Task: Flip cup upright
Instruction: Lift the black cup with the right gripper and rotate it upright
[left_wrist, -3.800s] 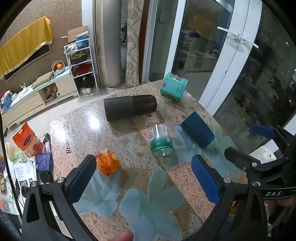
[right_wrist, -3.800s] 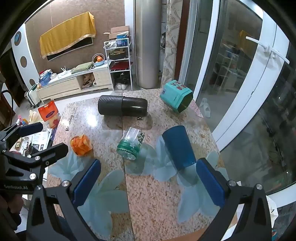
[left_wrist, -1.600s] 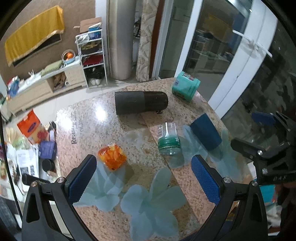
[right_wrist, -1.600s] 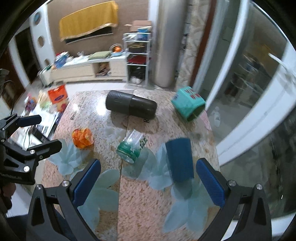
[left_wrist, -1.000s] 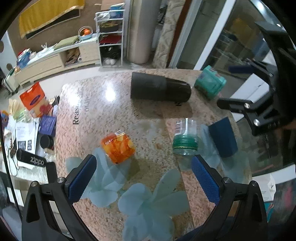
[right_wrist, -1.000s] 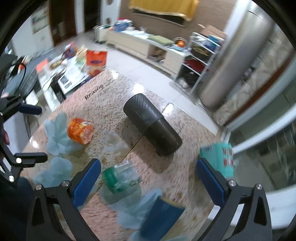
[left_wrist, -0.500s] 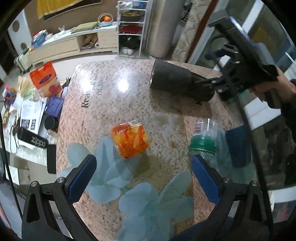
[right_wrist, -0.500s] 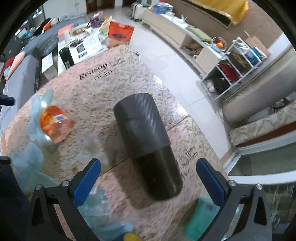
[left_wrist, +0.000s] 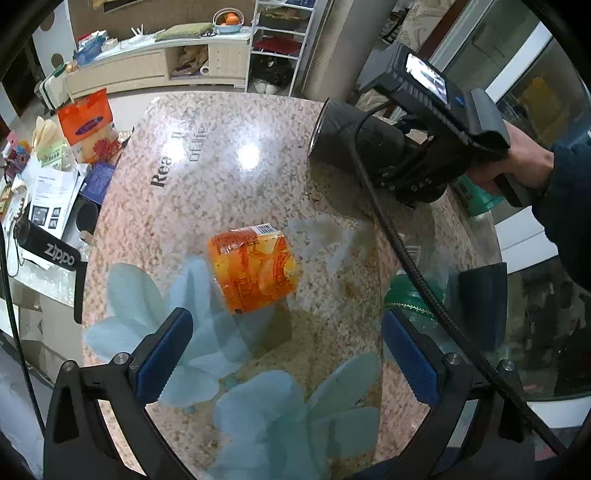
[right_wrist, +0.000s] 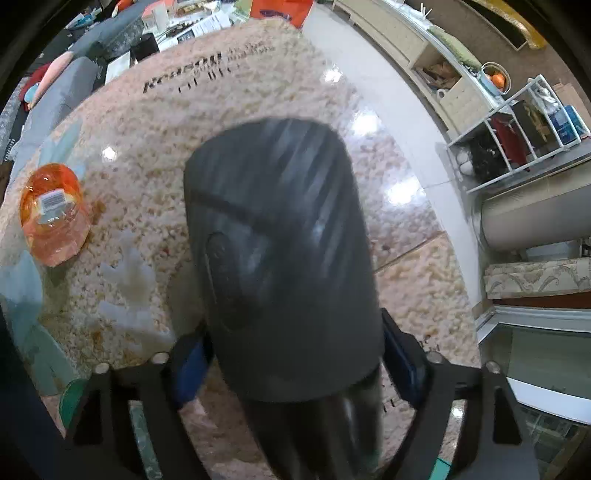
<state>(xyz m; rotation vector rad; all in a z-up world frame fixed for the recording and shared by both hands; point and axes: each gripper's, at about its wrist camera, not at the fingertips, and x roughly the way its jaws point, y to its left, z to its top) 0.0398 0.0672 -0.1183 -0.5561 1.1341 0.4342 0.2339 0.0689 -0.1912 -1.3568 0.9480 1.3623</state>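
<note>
A tall black cup (right_wrist: 280, 266) lies on its side on the granite table (left_wrist: 229, 177). My right gripper (right_wrist: 291, 358) has its blue pads on both sides of the cup's body and grips it; the same cup shows in the left wrist view (left_wrist: 354, 142) with the right gripper (left_wrist: 417, 173) around it. An orange cup (left_wrist: 253, 267) lies on its side in mid-table. My left gripper (left_wrist: 284, 350) is open and empty, hovering above the table in front of the orange cup.
A clear cup with a green base (left_wrist: 410, 295) and a dark blue cup (left_wrist: 480, 302) lie on the right side. A teal cup (left_wrist: 476, 194) sits behind the right hand. The right gripper's cable (left_wrist: 406, 266) crosses the table. Clutter lies on the floor at left.
My right gripper moved in over the black cup and closed around its body. My left gripper shifted left, so the orange cup is now centred before it.
</note>
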